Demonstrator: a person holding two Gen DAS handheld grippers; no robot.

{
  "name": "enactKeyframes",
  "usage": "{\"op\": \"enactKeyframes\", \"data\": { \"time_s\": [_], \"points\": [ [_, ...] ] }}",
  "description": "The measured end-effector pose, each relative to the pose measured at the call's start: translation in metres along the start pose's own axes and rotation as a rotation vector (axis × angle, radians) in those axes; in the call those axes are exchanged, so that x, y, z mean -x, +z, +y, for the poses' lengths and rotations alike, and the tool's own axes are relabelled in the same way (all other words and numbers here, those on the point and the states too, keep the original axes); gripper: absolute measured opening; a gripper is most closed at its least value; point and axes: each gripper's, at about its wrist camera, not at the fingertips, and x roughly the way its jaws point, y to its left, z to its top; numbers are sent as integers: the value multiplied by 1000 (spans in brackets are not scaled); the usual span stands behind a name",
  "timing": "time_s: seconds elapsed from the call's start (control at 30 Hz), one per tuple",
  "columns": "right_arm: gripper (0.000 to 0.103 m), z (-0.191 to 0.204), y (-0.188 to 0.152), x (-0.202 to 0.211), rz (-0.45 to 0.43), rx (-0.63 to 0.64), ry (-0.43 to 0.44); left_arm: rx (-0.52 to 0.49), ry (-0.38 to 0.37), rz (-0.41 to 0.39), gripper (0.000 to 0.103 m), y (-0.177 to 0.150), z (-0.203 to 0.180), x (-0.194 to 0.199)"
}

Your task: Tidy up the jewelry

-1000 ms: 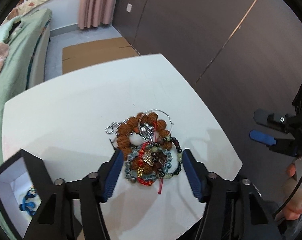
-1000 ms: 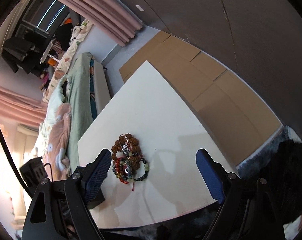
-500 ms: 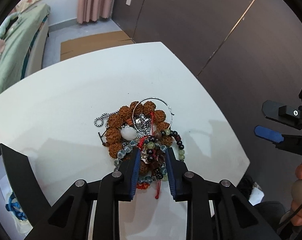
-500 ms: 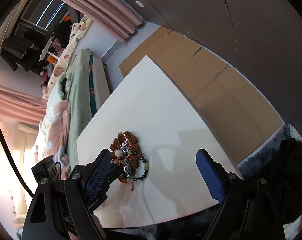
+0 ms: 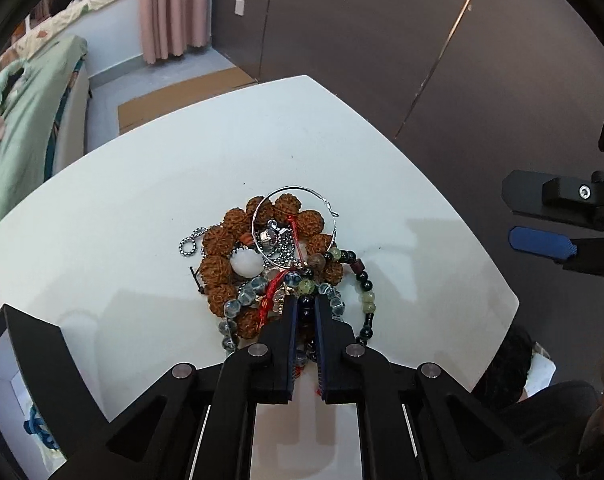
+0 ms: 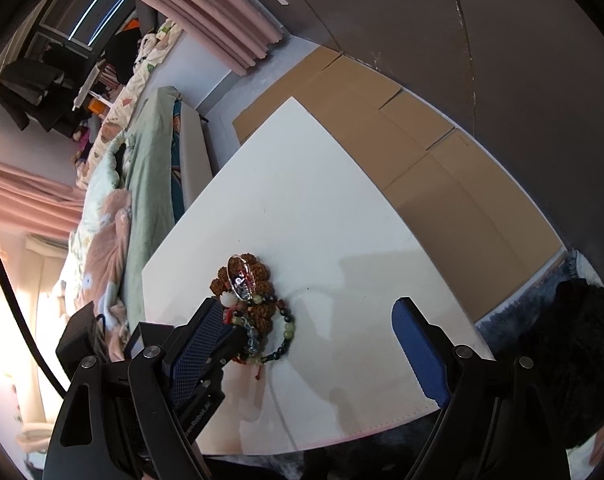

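Note:
A tangled jewelry pile [image 5: 274, 256] lies in the middle of the white table [image 5: 142, 208]: brown rudraksha beads, a silver hoop [image 5: 295, 216], a silver chain, clear, dark and green bead bracelets and red cord. My left gripper [image 5: 305, 308] is shut on a dark bead bracelet [image 5: 304, 304] at the pile's near edge. The pile also shows in the right wrist view [image 6: 248, 300]. My right gripper [image 6: 306, 344] is open and empty, held off the table's right side; it shows at the right of the left wrist view [image 5: 542, 244].
A white box [image 5: 10, 392] at the lower left holds a blue piece of jewelry [image 5: 38, 428]. A bed with green bedding [image 6: 142, 184] stands left of the table. Cardboard sheets [image 6: 422, 168] lie on the floor beyond it. A dark wall is behind.
My left gripper moved forward onto the pile and closed from wide open to shut on the dark bead bracelet. The right gripper stayed open and almost still.

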Motion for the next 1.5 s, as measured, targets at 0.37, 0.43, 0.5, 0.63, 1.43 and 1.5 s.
{"op": "enactKeyframes", "data": {
  "time_s": [0.37,0.43,0.5,0.63,1.43,1.5],
  "points": [
    [87,-2,0,-3,4,6,-13,81,-121,-71,8,12,17,38],
    [87,-1,0,-4,7,9,-14,98,-143,-92,8,15,21,47],
    [87,3,-2,-7,13,19,-13,107,-157,-110,8,17,24,56],
    [87,10,-6,-16,47,37,21,126,-169,-150,8,22,30,72],
    [58,55,-40,-96,215,123,30,189,-153,-246,8,15,75,125],
    [28,58,-40,-97,228,118,50,197,-147,-245,8,12,80,128]
  ]
}}
